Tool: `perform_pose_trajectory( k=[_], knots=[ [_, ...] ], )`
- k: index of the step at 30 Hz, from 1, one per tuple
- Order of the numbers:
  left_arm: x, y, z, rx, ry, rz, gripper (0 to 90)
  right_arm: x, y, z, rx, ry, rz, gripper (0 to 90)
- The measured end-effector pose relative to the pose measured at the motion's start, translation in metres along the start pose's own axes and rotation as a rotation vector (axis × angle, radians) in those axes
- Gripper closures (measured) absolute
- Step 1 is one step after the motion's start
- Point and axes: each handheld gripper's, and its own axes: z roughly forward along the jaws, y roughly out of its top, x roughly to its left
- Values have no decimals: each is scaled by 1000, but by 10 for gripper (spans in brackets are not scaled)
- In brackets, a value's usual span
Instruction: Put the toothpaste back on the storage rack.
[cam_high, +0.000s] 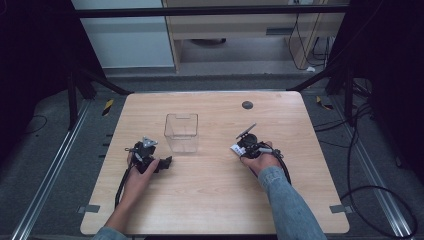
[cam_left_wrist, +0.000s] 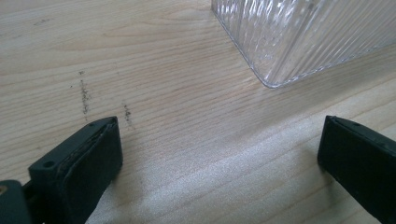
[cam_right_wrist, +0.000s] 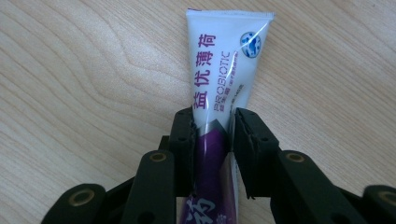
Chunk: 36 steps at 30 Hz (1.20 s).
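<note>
From the high view, a clear plastic box (cam_high: 181, 132) stands upright on the wooden tabletop (cam_high: 215, 190), a little left of the middle and nearer the far edge than the near one. The left tool (cam_high: 167, 162) rests on the tabletop just beside the box's near left corner, held in the person's left hand (cam_high: 142, 167). The right tool (cam_high: 239, 148) lies toward the right half of the tabletop, well apart from the box, in the right hand (cam_high: 260, 161), with a white tube (cam_high: 236, 148) at its tip. A small dark round spot (cam_high: 247, 105) sits near the far edge.

In the left gripper view, the left tool's (cam_left_wrist: 219, 149) two black jaws stand wide apart with bare wood between them, gripping nothing. The ribbed corner of the clear box (cam_left_wrist: 299, 37) stands ahead, apart from both jaws.

In the right gripper view, the right tool (cam_right_wrist: 212, 135) is closed tight on the tube (cam_right_wrist: 226, 65), pinching it across its middle. The tube points away with its flat crimped end farthest out. It is white above and purple below the jaws, printed with purple Chinese characters, "益优薄荷", and the word "PROBIOTIC", plus a small blue round emblem near the crimp.
</note>
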Motion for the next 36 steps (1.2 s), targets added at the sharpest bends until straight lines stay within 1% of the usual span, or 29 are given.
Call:
perform_pose_trajectory(
  k=[4,10,13,17,18,19,22,23,25,26,27,28,30,32,36],
  knots=[
    [0,0,0,0,1,-1,0,1,1,1,6,-2,5,684],
    [0,0,0,0,0,0,0,4,3,1,20,-22,-1,690],
    [0,0,0,0,0,0,0,6,5,2,36,-39,-8,705],
    [0,0,0,0,0,0,0,5,6,0,40,-48,-7,737],
    [0,0,0,0,0,0,0,5,6,0,40,-48,-7,737],
    [0,0,0,0,0,0,0,5,6,-1,40,-47,4,751],
    [0,0,0,0,0,0,0,4,5,-1,35,-44,2,761],
    [0,0,0,0,0,0,0,4,5,-2,34,-39,15,768],
    [0,0,0,0,-1,0,0,1,5,-5,20,-27,34,784],
    [0,0,0,0,-1,0,0,-1,4,-5,11,-23,31,786],
    [0,0,0,0,-1,0,0,-1,4,-6,6,-21,43,788],
    [0,0,0,0,-1,0,0,-1,4,-6,6,-21,43,788],
    [0,0,0,0,-1,0,0,-4,4,-8,-22,-18,51,789],
    [0,0,0,0,-2,0,0,-6,5,-13,-44,-6,73,790],
    [0,0,0,0,-2,0,0,-9,8,-25,-80,-11,77,791]
  ],
)
